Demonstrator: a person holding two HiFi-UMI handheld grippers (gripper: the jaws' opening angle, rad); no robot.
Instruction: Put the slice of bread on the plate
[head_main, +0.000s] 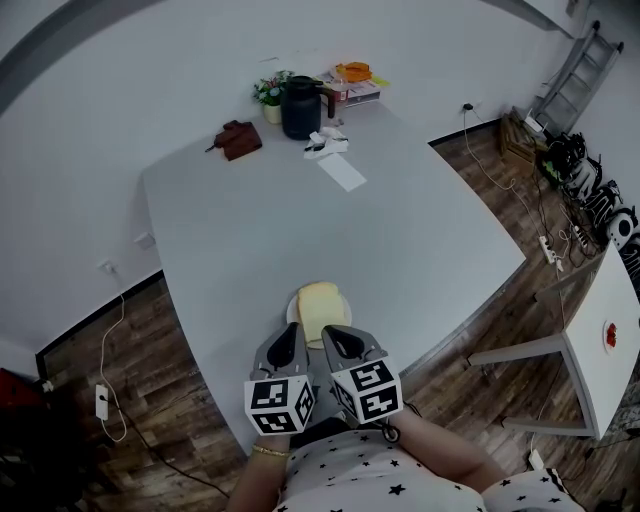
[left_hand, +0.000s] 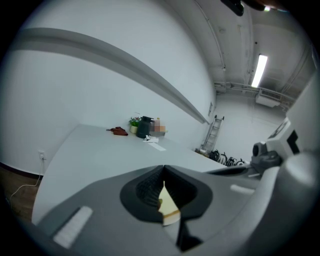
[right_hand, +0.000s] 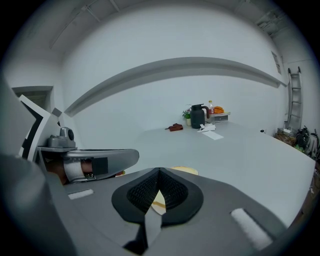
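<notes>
— So, where's the slice of bread (head_main: 319, 300)?

— Lying flat on the plate (head_main: 292, 311), close to the near edge of the surface (head_main: 300, 220), just beyond both gripper tips.

— Is either gripper holding it?

— No. The left gripper (head_main: 296, 329) has its jaws together with nothing clamped; its own view shows the tips meeting and the bread beyond them. The right gripper (head_main: 333, 333) is closed and empty too, beside the left one.

— Which step is this, then?

— I'd judge the placing is done and this is the tail end of the task.

— And next?

— Probably only drawing both grippers back toward the near edge without nudging the plate.
</notes>
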